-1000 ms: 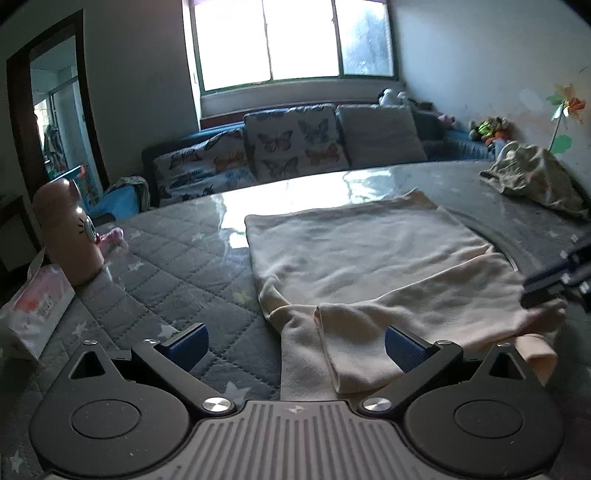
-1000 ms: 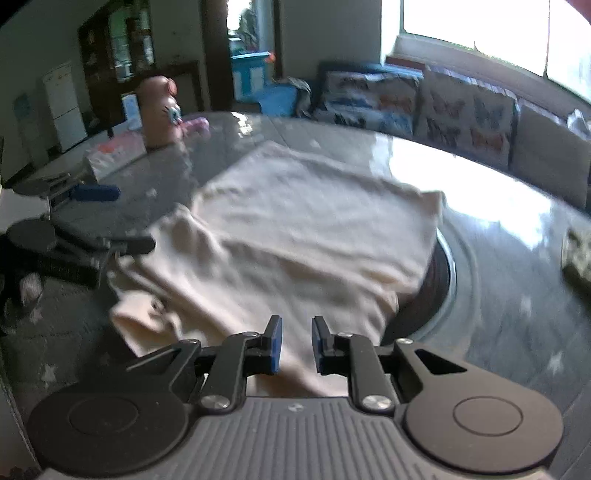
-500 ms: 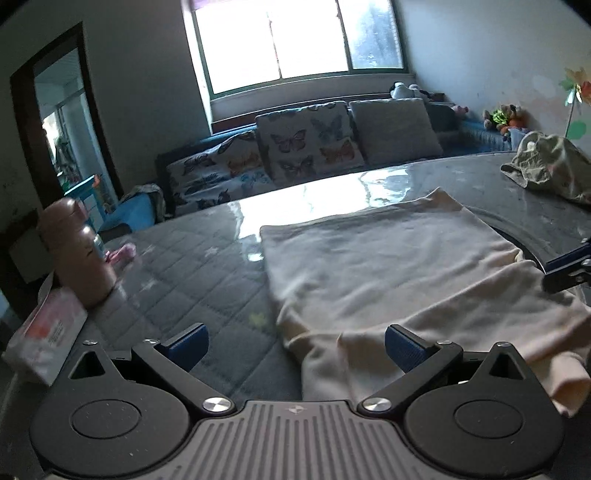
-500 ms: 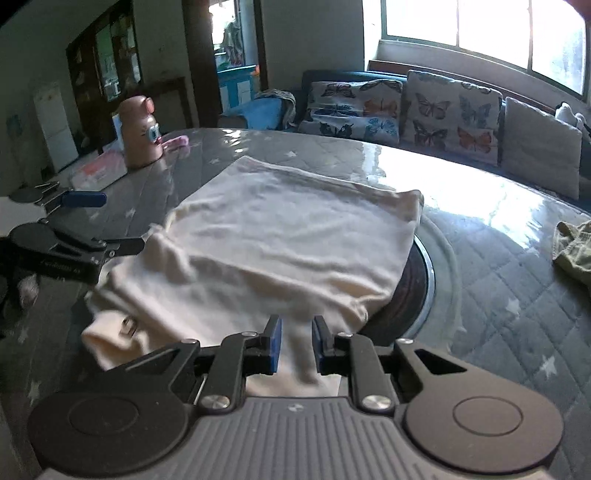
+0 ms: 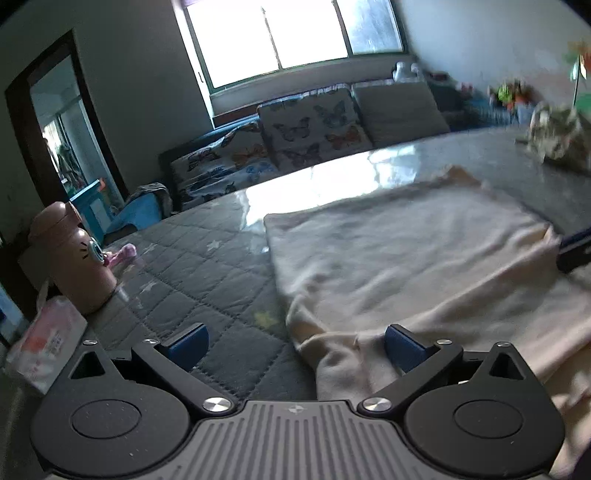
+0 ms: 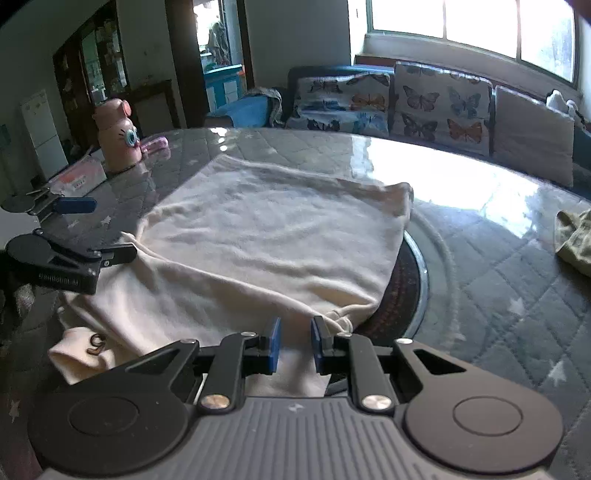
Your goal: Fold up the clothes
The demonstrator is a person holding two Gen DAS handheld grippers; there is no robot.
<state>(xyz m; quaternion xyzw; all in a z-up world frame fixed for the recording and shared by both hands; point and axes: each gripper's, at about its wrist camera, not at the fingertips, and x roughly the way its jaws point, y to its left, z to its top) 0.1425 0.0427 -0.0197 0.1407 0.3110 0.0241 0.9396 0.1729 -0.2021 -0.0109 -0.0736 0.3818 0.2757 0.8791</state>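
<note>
Item 1: cream garment (image 6: 273,236), the piece I am folding. It lies spread on the round table (image 6: 498,266) near the near edge, its far hem flat, its near part doubled over into a loose fold. A cuff-like end with a small dark mark sits at the near left of the cloth in the right wrist view.

Item 2: my left gripper (image 5: 293,341). Jaws spread wide, nothing pinched. One blue pad (image 5: 186,341) hangs over bare quilted table cover; the other is over the garment's near left corner. I cannot tell whether it touches the cloth.

Item 3: my right gripper (image 6: 294,343). Jaws drawn close with a narrow gap showing between the blue pads. Cloth lies under and between them at the garment's near edge; whether they pinch it I cannot tell.

Item 4: pink cat-faced bottle (image 6: 116,138), upright near the table's far left edge, a pink packet (image 5: 46,341) just beside it.

Item 5: olive crumpled garment (image 6: 576,240) at the table's right edge, well apart from the cream one.

Item 6: butterfly-print cushions (image 6: 439,107) on a sofa beyond the table, under the window (image 5: 280,33).
</note>
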